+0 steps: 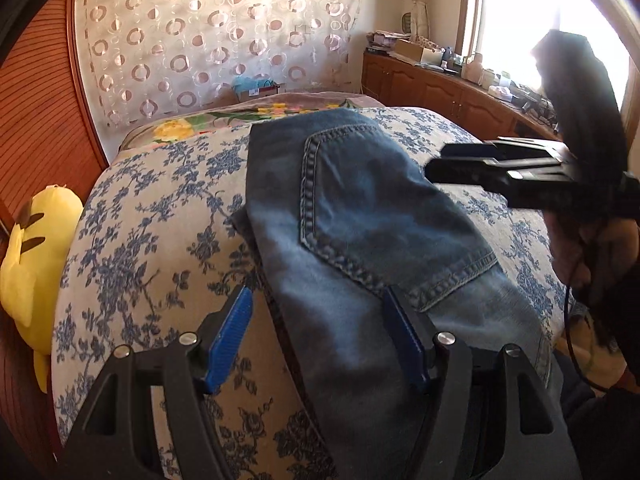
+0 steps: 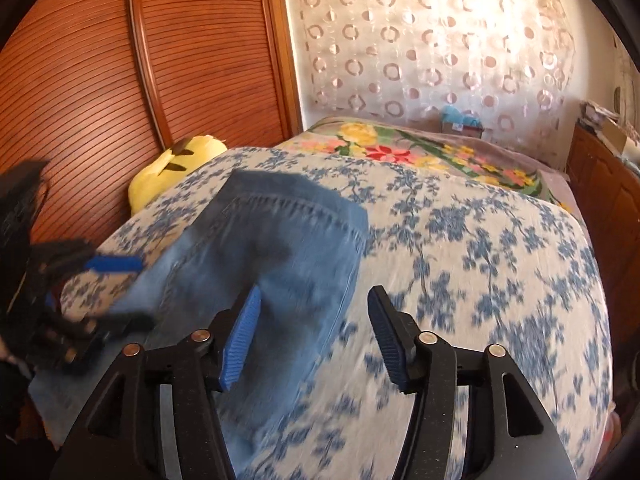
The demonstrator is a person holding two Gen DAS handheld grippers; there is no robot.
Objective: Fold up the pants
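Observation:
A folded pair of blue jeans [image 1: 360,208] lies on the bed, back pocket facing up. My left gripper [image 1: 317,296] hangs low over the near left part of the jeans. Its jaws are open, with one blue pad [image 1: 230,336] over the bedspread and the other over the denim. In the right wrist view the jeans [image 2: 288,240] look blurred. There my right gripper [image 2: 316,294] is open above their right edge with nothing between its pads. The right gripper [image 1: 436,166] also shows above the jeans' right side, held by a hand. The left gripper [image 2: 136,292] shows at the jeans' left side.
The bed carries a white bedspread with blue flowers [image 1: 152,216] and a bright floral blanket [image 2: 400,152] at its far end. A yellow plush toy [image 1: 36,248] sits at the bed's left edge by a wooden slatted wardrobe [image 2: 100,80]. A cluttered wooden cabinet [image 1: 440,88] runs under the window.

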